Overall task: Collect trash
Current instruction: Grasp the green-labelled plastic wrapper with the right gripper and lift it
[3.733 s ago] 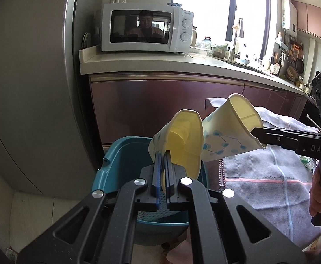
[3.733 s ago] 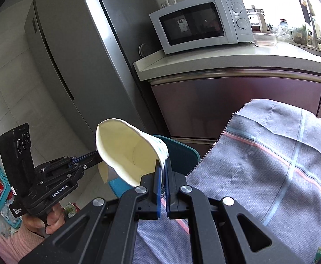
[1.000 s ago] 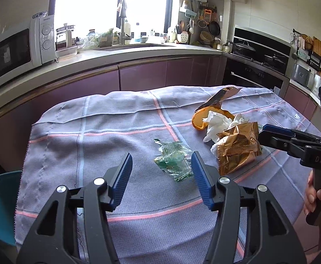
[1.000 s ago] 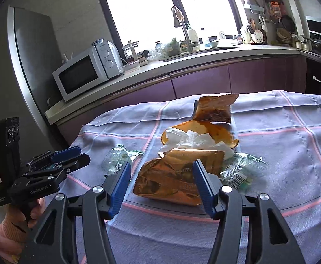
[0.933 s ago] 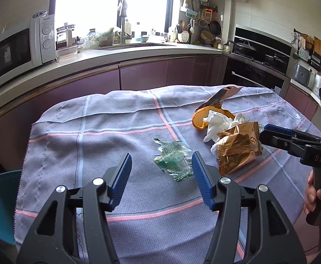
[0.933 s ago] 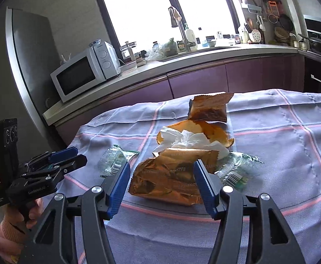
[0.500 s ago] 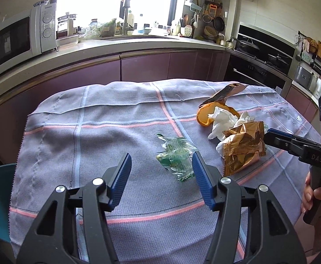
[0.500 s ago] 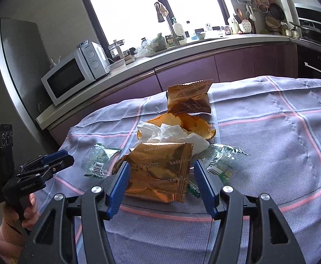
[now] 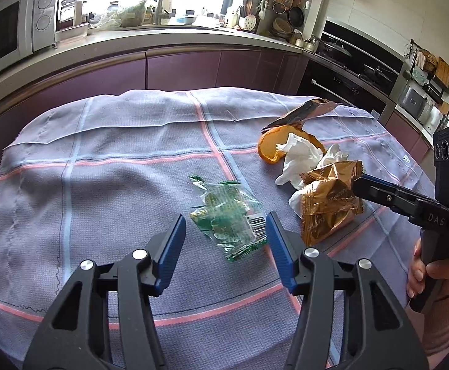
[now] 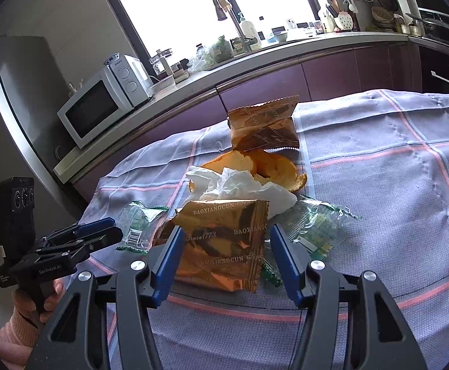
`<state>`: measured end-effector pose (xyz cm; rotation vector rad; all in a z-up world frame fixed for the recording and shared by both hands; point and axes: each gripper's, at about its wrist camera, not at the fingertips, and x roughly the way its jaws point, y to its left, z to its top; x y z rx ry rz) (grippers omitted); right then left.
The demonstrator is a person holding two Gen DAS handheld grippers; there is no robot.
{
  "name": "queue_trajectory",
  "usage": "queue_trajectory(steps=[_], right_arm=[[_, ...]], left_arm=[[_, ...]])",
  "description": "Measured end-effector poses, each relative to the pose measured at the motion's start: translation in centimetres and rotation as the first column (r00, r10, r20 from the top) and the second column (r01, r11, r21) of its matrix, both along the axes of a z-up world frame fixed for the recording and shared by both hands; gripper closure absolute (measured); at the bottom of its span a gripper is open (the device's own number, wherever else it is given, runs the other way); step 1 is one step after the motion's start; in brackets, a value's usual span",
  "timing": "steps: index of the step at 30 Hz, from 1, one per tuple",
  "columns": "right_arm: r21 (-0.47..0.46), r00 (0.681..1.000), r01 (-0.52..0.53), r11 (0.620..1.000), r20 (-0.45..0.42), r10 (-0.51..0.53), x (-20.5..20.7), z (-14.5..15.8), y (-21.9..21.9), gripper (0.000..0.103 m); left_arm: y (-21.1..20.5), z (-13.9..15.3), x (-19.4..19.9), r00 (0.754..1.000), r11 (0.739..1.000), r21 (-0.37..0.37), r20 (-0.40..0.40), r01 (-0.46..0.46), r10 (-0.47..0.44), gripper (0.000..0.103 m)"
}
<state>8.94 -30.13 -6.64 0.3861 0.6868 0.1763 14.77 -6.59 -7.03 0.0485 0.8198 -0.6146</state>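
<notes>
Both paper cups that were clamped over the teal bin a few seconds ago are gone from the jaws, and both cameras are now looking down at a cloth-covered counter (image 9: 107, 166) strewn with trash.

The left hand-held gripper (image 9: 226, 231) is hovering over a crumpled green wrapper (image 9: 227, 215), its jaws closing from about half open; the wrapper is lying on the cloth between and beyond the blue pads, which are not yet pressing it. Its long axis is running from far-left to near-right, barcode end nearest the right pad.

The right hand-held gripper (image 10: 224, 240) is standing about half open, gripping nothing, around the near edge of a gold snack bag (image 10: 224, 243), which is lying flat with its printed lettering running crosswise. Behind that bag are lying a white tissue (image 10: 239, 188), an orange peel (image 10: 264, 163) and a second gold bag (image 10: 264, 126), with another green wrapper (image 10: 316, 225) to the right.
</notes>
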Motion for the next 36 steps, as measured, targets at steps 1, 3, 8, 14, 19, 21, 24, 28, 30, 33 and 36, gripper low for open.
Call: queue_trajectory(steps=[1,3,8,14,19,21,24,28,30,33,36], right_arm=[[0.002,1.000,0.000,1.000,-0.001,0.000,0.0,0.0,0.0,0.049],[0.011,1.000,-0.006,1.000,0.002,0.006,-0.1,0.0,0.0,0.054],[0.021,1.000,-0.020,1.000,0.004,0.020,-0.2,0.0,0.1,0.062],[0.030,0.999,-0.046,0.999,0.005,0.045,-0.3,0.0,0.6,0.078],[0.040,0.998,-0.062,0.997,0.016,0.062,-0.6,0.1,0.9,0.089],[0.045,0.997,-0.075,0.996,0.020,0.075,-0.6,0.1,1.1,0.095],[0.048,0.995,-0.094,0.994,0.031,0.093,-0.8,0.3,1.6,0.099],[0.056,0.993,-0.110,0.992,0.049,0.107,-1.1,0.7,2.2,0.100],[0.064,0.992,-0.115,0.991,0.062,0.111,-1.3,0.9,2.3,0.101],[0.073,0.991,-0.120,0.990,0.076,0.114,-1.5,1.3,2.4,0.101],[0.084,0.989,-0.125,0.989,0.088,0.117,-1.6,1.5,2.5,0.101]], left_arm=[[-0.1,-0.1,0.1,1.000,1.000,0.000,-0.008,0.000,0.000,0.054],[-0.3,-0.4,0.3,1.000,1.000,-0.004,-0.023,0.003,-0.003,0.057],[-0.5,-0.8,0.6,0.999,1.000,-0.011,-0.047,0.003,-0.004,0.068],[-0.6,-0.6,0.3,0.999,1.000,-0.014,-0.038,0.013,-0.014,0.078],[-0.6,0.0,-0.2,0.999,0.999,-0.026,-0.020,0.025,-0.025,0.088],[-0.4,0.3,-0.4,1.000,0.999,-0.026,-0.009,0.027,-0.027,0.091],[-0.1,0.6,-0.8,0.999,0.999,-0.034,0.002,0.034,-0.034,0.098],[0.4,0.9,-1.2,0.999,0.999,-0.036,0.015,0.033,-0.033,0.100],[0.8,1.2,-1.3,0.999,0.999,-0.039,0.020,0.029,-0.029,0.100],[1.4,1.6,-1.6,0.999,0.999,-0.045,0.030,0.025,-0.024,0.100],[2.1,2.0,-2.0,0.999,0.999,-0.047,0.045,0.018,-0.016,0.100]])
